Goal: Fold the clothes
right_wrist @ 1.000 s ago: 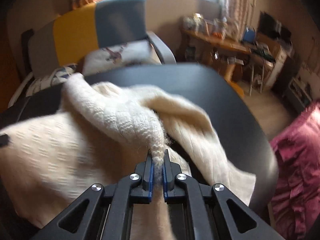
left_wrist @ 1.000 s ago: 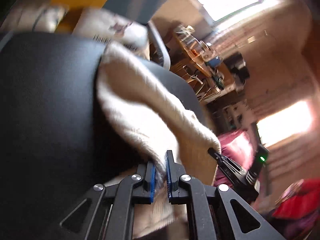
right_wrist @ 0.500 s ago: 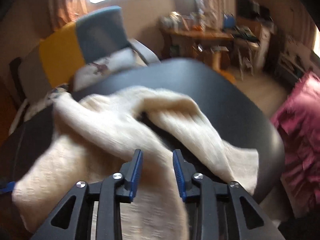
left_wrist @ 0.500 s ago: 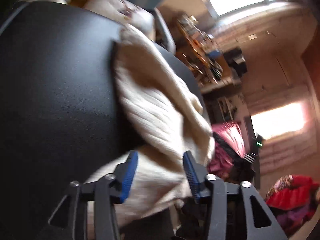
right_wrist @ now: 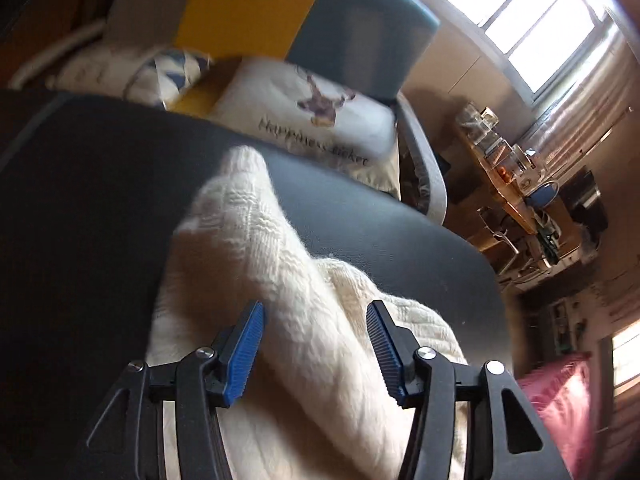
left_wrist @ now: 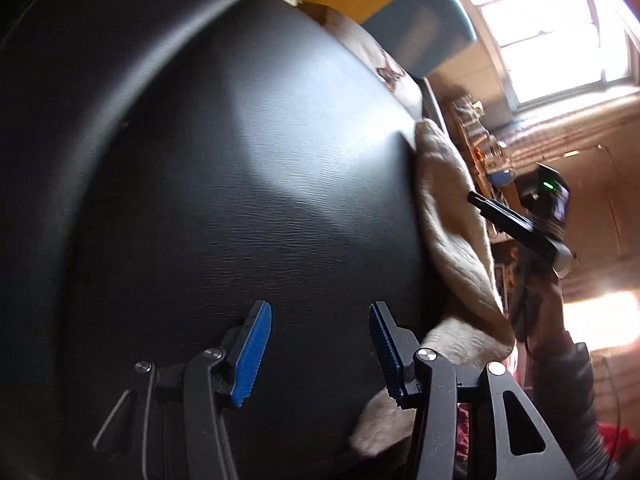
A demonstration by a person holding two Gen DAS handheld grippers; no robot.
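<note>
The left gripper [left_wrist: 320, 354] has its two blue-padded fingers spread wide apart with nothing between them. It hangs over a bare stretch of a round black table [left_wrist: 200, 180]. At that table's right edge a cream knitted sweater [left_wrist: 452, 232] lies bunched, with part of it drooping over the rim beside the gripper's right finger. Past the sweater, the other gripper shows as a blurred black shape with a green light.

The right gripper [right_wrist: 315, 352] is also spread wide and grips nothing. It sits directly over the sweater [right_wrist: 288, 288], whose thick textured folds fill the gap between the blue pads [right_wrist: 244, 354]; whether the pads touch the wool cannot be told. From this side the sweater lies heaped on the near part of the table [right_wrist: 100, 168], with one narrow end reaching toward the table's middle.

Beyond the far edge of the table stands a sofa with a yellow and blue back [right_wrist: 280, 12]. A white cushion [right_wrist: 316, 116] with a printed animal and writing rests on it. To the right are a cluttered wooden desk [right_wrist: 508, 172], a bright window [right_wrist: 520, 12], and pink bedding [right_wrist: 560, 400] low in the corner.
</note>
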